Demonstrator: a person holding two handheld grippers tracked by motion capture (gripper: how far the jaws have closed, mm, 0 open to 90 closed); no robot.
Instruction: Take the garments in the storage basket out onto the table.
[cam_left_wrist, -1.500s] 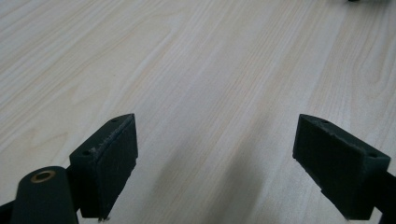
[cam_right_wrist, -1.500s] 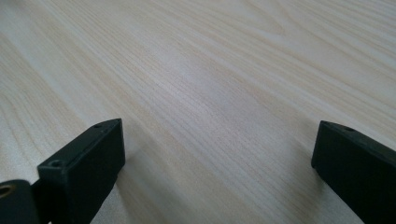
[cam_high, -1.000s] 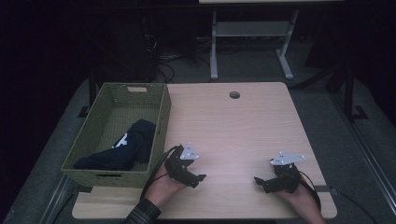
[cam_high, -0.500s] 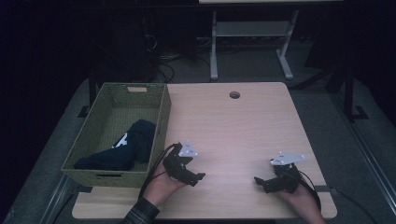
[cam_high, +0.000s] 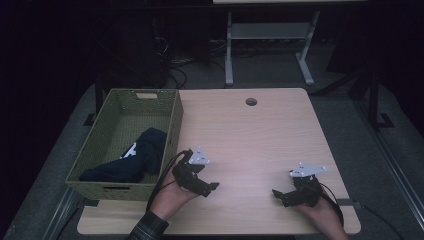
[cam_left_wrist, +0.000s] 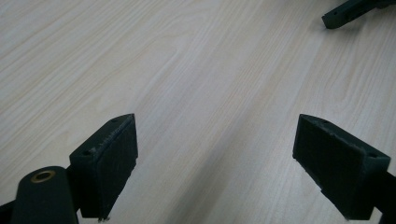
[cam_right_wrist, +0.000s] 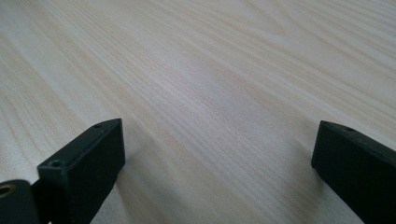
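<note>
High view: wooden table (cam_high: 260, 130), 2 hand-held grippers at its near edge. Left gripper (cam_high: 209, 187) sits at 7 o'clock on the tabletop, just beside the near right corner of a green woven basket (cam_high: 172, 120) that stands along the table's left side. Right gripper (cam_high: 278, 196) sits at 5 o'clock, well apart from the left one. Both point inward toward each other. Each carries a grey 3-cornered plate on top; a cable loops back from the left one.

Dark garment (cam_high: 137, 157) lies crumpled in the near half of the basket, at 8 o'clock from table centre. Navy to black cloth, 1 small white patch showing near its middle. Not touched by either gripper.

Left gripper view adds what the high view cannot resolve: its 2 black jaws are spread wide, nothing between them, bare pale wood grain underneath. At 1 o'clock of that view, a dark tip of the right gripper (cam_left_wrist: 348, 11) shows farther off.

Right gripper view: its 2 jaws also spread wide, empty, low over the light wood. Basket and garment lie outside both gripper views.
</note>
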